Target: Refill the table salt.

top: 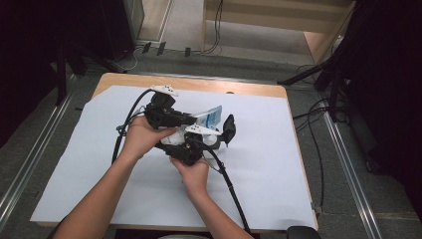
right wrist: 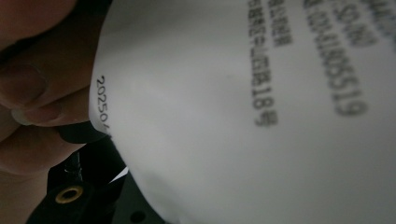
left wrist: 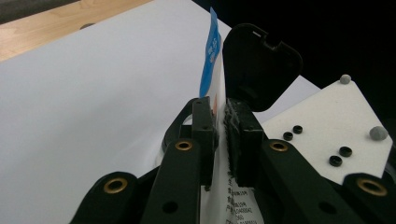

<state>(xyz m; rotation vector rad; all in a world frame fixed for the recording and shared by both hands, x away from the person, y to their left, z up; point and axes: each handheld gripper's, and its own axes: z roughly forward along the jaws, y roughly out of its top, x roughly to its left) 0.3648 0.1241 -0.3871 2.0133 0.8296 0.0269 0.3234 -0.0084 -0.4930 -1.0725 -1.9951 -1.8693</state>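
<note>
Here the left gripper (left wrist: 220, 122) clamps the packet (left wrist: 211, 56) above the desk (top: 259, 164); right gripper's (top: 199, 144) grip unclear. Pull gently apart, keeping the clamp firm.

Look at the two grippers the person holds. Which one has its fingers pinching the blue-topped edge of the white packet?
The left gripper: its fingers pinch the packet just below the blue top. The right gripper is lower on the packet, by the printed white part.
</note>
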